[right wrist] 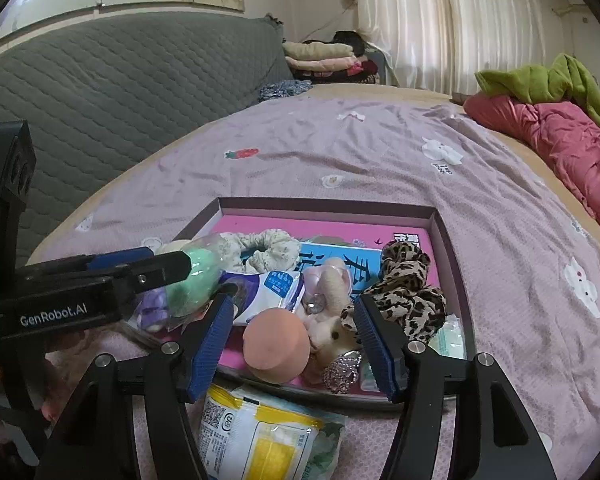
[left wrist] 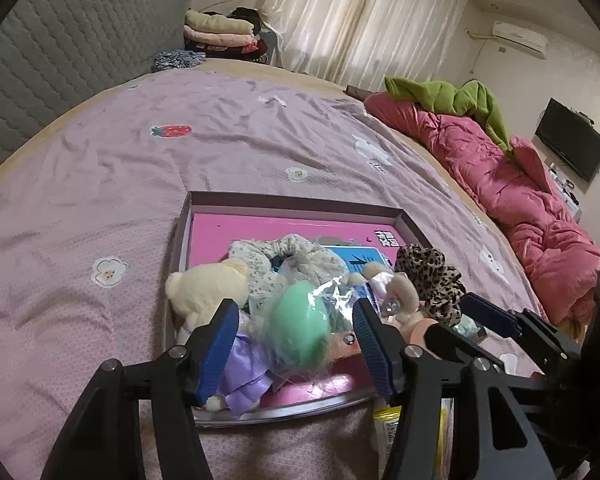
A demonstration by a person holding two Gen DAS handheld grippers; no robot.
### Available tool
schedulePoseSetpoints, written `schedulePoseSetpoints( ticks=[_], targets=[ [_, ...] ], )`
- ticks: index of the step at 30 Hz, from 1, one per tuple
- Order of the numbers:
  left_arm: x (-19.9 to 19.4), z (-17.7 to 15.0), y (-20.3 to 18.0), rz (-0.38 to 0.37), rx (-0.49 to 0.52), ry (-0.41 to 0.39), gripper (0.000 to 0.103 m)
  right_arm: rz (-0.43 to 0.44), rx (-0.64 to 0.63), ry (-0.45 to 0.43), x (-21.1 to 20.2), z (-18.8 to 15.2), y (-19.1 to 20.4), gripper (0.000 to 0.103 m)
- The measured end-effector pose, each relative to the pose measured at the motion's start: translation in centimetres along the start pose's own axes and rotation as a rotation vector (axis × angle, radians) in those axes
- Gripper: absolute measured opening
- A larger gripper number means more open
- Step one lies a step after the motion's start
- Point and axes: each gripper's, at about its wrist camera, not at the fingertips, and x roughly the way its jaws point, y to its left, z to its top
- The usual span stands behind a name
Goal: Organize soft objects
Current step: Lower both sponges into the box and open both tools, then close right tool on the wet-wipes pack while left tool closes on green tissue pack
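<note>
A shallow box [left wrist: 296, 202] [right wrist: 328, 204] with a pink bottom lies on the lilac bedsheet and holds the soft things. My left gripper [left wrist: 296, 344] [right wrist: 168, 259] stands open over a wrapped doll with green hair [left wrist: 300, 320] [right wrist: 192, 280], and its pads are clear of the doll. My right gripper [right wrist: 294, 344] [left wrist: 464, 320] is open around a peach sponge [right wrist: 276, 344] without touching it. Also in the box are a cream plush bear [left wrist: 208, 288], a floral scrunchie [left wrist: 292, 256] [right wrist: 260, 246], a leopard scrunchie [left wrist: 432, 276] [right wrist: 404, 288] and a tissue packet [right wrist: 268, 292].
A yellow-and-white packet [right wrist: 260, 440] lies on the sheet just in front of the box. A pink duvet [left wrist: 500, 192] with a green cloth [left wrist: 452, 98] runs along the bed's right side. A grey quilted headboard [right wrist: 120, 92] and folded clothes [left wrist: 220, 34] stand behind.
</note>
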Motion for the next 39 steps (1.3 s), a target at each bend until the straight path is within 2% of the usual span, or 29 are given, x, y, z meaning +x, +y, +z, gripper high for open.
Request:
schedulePoseSetpoints(
  ticks=[13,25,33,39],
  targets=[
    [-1.7,-0.1,-0.9,0.02,0.043,-0.048,0.059,-0.022,0.022,-0.049,-1.5,0.2,-0.9,0.067],
    [-2.4,-0.5,-1.0,0.029,0.059,-0.052,0.059,-0.033,0.05,-0.065,-3.8,-0.7,-1.4,0.071],
    [-3.3,-1.9,-2.0,0.036,0.091,-0.042,0.059,-0.018,0.059,-0.008,-5.2,-3.7,-0.4,0.072],
    [-3.8,-3.1,-3.0,0.03,0.116,-0.029,0.059,-0.039,0.05,0.042,-5.7,-5.9,0.4,0.072]
  ],
)
